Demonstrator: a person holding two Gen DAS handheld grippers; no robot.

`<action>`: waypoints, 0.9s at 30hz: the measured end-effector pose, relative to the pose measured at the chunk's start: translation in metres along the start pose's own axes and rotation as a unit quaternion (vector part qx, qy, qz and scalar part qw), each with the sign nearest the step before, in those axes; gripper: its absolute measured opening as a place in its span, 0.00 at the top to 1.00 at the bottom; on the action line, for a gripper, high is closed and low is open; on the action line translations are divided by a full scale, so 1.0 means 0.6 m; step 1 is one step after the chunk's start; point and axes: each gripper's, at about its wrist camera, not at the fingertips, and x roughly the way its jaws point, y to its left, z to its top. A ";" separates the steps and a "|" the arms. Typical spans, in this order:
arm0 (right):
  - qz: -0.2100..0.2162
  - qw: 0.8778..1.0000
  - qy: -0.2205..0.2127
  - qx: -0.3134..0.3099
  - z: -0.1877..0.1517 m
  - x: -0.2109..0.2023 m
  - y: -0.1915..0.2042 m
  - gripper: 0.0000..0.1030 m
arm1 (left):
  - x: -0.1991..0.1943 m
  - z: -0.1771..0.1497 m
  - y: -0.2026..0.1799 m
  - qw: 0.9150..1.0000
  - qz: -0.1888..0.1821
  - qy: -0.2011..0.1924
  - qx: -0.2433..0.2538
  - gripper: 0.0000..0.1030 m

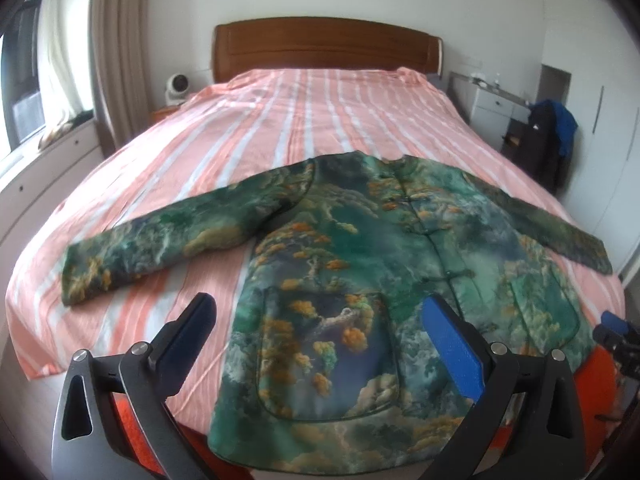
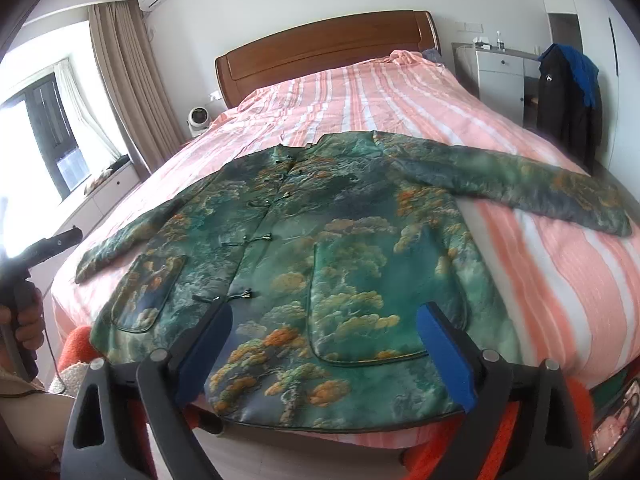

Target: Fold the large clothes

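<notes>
Ahead of both empty, spread grippers [image 1: 320,344] [image 2: 324,352], a jacket [image 1: 360,280] lies flat on a striped bed [image 1: 320,112]; headboard [image 1: 324,46] beyond.

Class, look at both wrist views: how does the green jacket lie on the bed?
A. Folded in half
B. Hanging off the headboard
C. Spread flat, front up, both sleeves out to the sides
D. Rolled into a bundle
C: the jacket lies flat on the striped bed, its buttoned front up and a sleeve stretched out to each side.

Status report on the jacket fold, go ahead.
Left gripper open, right gripper open, both empty. Jacket flat on bed, sleeves spread, unfolded. Nothing in the way.
</notes>
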 end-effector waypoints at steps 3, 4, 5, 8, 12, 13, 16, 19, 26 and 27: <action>-0.006 1.000 0.001 -0.011 -0.001 -0.001 0.008 0.08 | -0.007 -0.002 -0.005 1.000 -0.015 -0.007 -0.002 0.00; -0.009 1.000 -0.002 -0.020 -0.001 -0.003 0.013 0.08 | -0.008 -0.002 -0.007 1.000 -0.018 -0.005 -0.003 0.00; -0.012 1.000 -0.006 -0.028 -0.001 -0.005 0.017 0.08 | -0.009 -0.001 -0.008 1.000 -0.019 -0.003 -0.005 0.00; -0.021 0.998 -0.016 -0.053 -0.004 -0.013 0.031 0.08 | -0.013 0.000 -0.012 1.000 -0.025 -0.006 -0.011 0.00; -0.031 0.996 -0.010 -0.088 -0.005 -0.011 0.048 0.08 | -0.007 -0.002 -0.012 0.999 -0.046 0.007 -0.021 0.00; -0.031 0.995 -0.010 -0.092 -0.006 -0.011 0.050 0.08 | -0.005 -0.003 -0.009 0.998 -0.056 0.013 -0.027 0.01; -0.033 0.995 -0.013 -0.097 -0.005 -0.012 0.055 0.08 | -0.002 -0.008 -0.004 0.998 -0.052 0.013 -0.045 0.01; -0.040 0.994 -0.020 -0.103 -0.005 -0.015 0.055 0.08 | 0.003 -0.016 -0.001 0.997 -0.044 0.018 -0.054 0.01; -0.051 0.993 -0.027 -0.107 -0.004 -0.014 0.056 0.08 | 0.017 -0.027 0.000 0.997 -0.045 0.054 -0.043 0.01; -0.052 0.993 -0.027 -0.107 -0.004 -0.013 0.056 0.08 | 0.018 -0.027 0.000 0.996 -0.045 0.059 -0.041 0.01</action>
